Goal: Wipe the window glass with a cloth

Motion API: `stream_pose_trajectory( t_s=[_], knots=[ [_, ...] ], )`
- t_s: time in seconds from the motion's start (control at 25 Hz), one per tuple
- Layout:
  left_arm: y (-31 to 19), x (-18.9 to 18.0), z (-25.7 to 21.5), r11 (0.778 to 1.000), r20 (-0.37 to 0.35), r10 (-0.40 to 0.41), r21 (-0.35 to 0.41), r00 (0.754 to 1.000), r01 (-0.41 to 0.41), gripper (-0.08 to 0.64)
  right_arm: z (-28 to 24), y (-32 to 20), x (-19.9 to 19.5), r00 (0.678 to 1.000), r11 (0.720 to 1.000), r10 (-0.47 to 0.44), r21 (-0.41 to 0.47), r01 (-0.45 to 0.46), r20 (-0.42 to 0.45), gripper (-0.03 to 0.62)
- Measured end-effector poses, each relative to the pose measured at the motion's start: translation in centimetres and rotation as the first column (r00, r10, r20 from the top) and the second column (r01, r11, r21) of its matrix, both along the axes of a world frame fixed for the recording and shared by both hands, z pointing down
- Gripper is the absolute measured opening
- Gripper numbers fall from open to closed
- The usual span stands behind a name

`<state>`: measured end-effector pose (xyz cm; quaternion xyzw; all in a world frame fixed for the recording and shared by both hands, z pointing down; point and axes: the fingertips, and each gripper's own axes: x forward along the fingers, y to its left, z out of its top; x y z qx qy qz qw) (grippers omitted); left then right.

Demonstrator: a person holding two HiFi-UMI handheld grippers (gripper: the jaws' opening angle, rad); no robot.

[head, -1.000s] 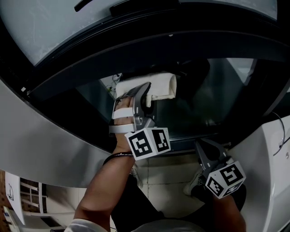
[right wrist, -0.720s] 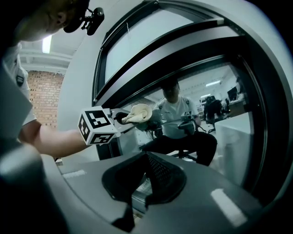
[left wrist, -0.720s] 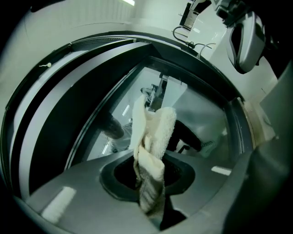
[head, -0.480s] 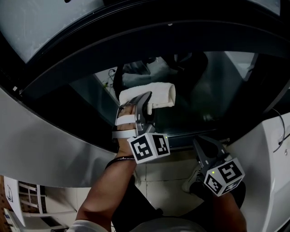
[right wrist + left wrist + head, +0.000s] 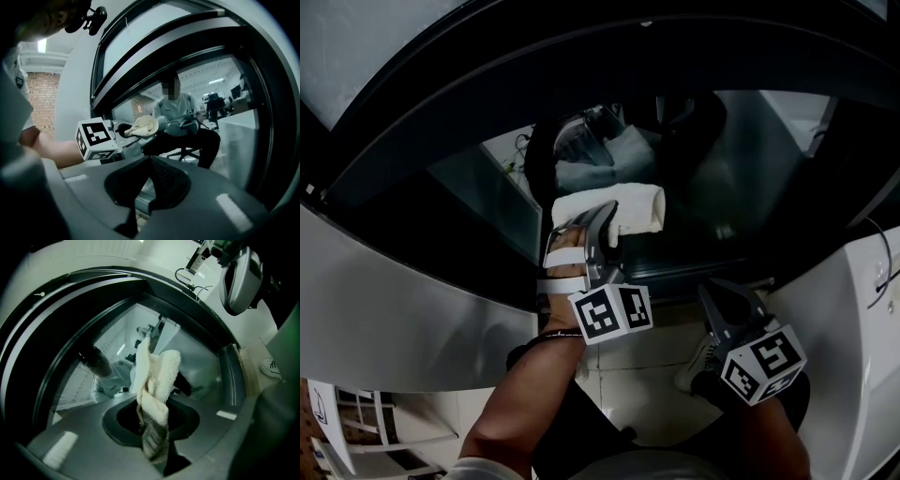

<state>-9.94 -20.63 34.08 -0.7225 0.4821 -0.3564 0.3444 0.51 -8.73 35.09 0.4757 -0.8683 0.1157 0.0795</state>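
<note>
A rolled white cloth (image 5: 614, 208) is pressed against the dark window glass (image 5: 741, 178), low on the pane and close to its bottom frame. My left gripper (image 5: 602, 223) is shut on it, with its marker cube (image 5: 612, 314) below. In the left gripper view the cloth (image 5: 154, 390) stands up from between the jaws against the glass (image 5: 201, 366). My right gripper (image 5: 727, 302) hangs lower right, under the window's bottom edge, shut and holding nothing. From the right gripper view the cloth (image 5: 143, 125) and the left cube (image 5: 96, 138) show at the left.
A dark curved frame (image 5: 581, 66) bounds the glass above, and a grey panel (image 5: 384, 300) lies below left. A white panel (image 5: 853, 356) stands at the right. Through the glass a seated person (image 5: 180, 122) shows. A rounded grey housing (image 5: 241, 280) juts out at the upper right.
The left gripper has drawn the cloth down the glass, from near the upper frame toward the bottom edge. The right gripper has stayed where it was.
</note>
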Motion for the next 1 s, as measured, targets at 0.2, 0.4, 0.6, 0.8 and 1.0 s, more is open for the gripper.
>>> stream_pose_trajectory(
  t_s=[0.2,0.4,0.6,0.8,1.0],
  knots=[
    [0.0,0.1,2.8,0.999,-0.008,0.0,-0.047,1.0,0.0,0.103,1.1,-0.3,0.0,1.0,1.0,0.003,-0.02,-0.003,-0.01,0.002],
    [-0.1,0.5,4.8,0.997,-0.01,0.004,-0.082,1.0,-0.004,0.103,1.8,-0.7,0.0,1.0,0.999,0.002,-0.039,-0.002,-0.017,0.002],
    [0.0,0.8,6.6,0.992,-0.008,0.011,-0.125,1.0,-0.012,0.103,2.1,-1.1,0.0,1.0,0.999,0.001,-0.052,-0.002,-0.024,0.002],
    [0.0,0.8,10.3,0.985,0.007,0.009,-0.174,1.0,-0.008,0.103,3.9,-1.4,0.0,1.0,0.998,0.001,-0.067,-0.002,-0.024,0.002],
    [0.1,0.8,11.8,0.979,0.001,0.009,-0.202,1.0,-0.009,0.103,4.3,-1.4,-0.2,0.999,0.996,-0.002,-0.085,-0.001,-0.033,0.002]
  ],
)
